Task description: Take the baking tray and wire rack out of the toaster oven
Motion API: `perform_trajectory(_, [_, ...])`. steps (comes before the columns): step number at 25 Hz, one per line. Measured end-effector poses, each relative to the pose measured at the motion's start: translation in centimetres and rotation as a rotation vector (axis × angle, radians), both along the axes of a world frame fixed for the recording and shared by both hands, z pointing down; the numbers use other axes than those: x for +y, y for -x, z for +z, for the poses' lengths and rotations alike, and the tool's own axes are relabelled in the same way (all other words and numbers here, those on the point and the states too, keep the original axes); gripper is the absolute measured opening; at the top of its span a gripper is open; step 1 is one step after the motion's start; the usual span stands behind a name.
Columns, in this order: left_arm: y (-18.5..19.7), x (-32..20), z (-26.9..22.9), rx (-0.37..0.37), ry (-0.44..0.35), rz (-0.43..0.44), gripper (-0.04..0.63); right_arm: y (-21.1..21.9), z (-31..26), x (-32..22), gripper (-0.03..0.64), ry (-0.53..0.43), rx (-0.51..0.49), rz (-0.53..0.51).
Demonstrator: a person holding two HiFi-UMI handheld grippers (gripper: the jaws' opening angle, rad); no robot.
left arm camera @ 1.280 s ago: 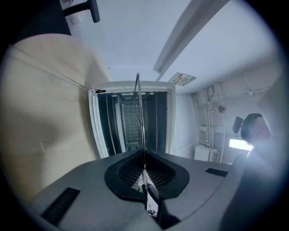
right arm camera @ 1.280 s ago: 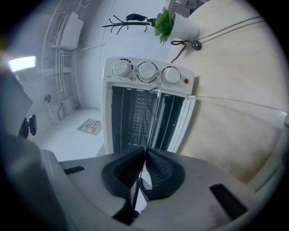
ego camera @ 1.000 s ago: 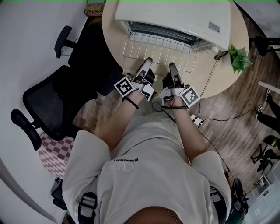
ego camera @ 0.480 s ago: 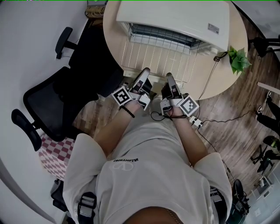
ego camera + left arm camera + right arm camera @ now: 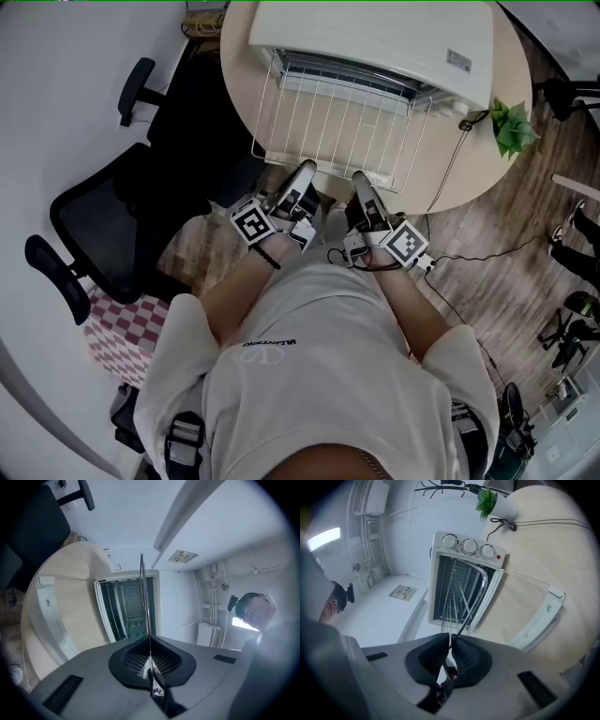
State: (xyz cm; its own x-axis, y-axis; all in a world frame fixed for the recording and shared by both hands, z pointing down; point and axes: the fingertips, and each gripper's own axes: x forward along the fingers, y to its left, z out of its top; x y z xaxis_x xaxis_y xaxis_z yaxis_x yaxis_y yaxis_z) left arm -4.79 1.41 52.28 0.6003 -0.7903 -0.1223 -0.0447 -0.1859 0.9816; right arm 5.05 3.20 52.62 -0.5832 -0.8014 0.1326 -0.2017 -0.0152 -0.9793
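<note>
A round pale-wood table [image 5: 473,173] fills the upper centre; a black mesh office chair [image 5: 98,220] sits at left; brown wood-plank floor [image 5: 525,281] runs down the right; a pink-and-white checked mat [image 5: 117,323] lies lower left.

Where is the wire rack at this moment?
In the head view, the wire rack juts from the toaster oven over the round table, top centre, its near edge clamped by the left tongs and the right tongs.

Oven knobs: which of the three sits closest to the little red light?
The knob at the end of the row nearest the potted plant; the red light is right beside it.
</note>
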Motion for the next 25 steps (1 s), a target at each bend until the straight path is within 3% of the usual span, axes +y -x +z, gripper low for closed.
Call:
perform_trajectory(14, [1.4,1.9,-5.0,-0.033,-0.081,0.010,0.006,1.3,-5.3,1.4,0.018,-0.161,0.064,-0.092])
perform_trajectory(25, [0.3,-1.3,-7.5,0.022,-0.122,-0.011,0.006,0.0,-8.0,-1.7,0.018,-0.239,0.091,-0.080])
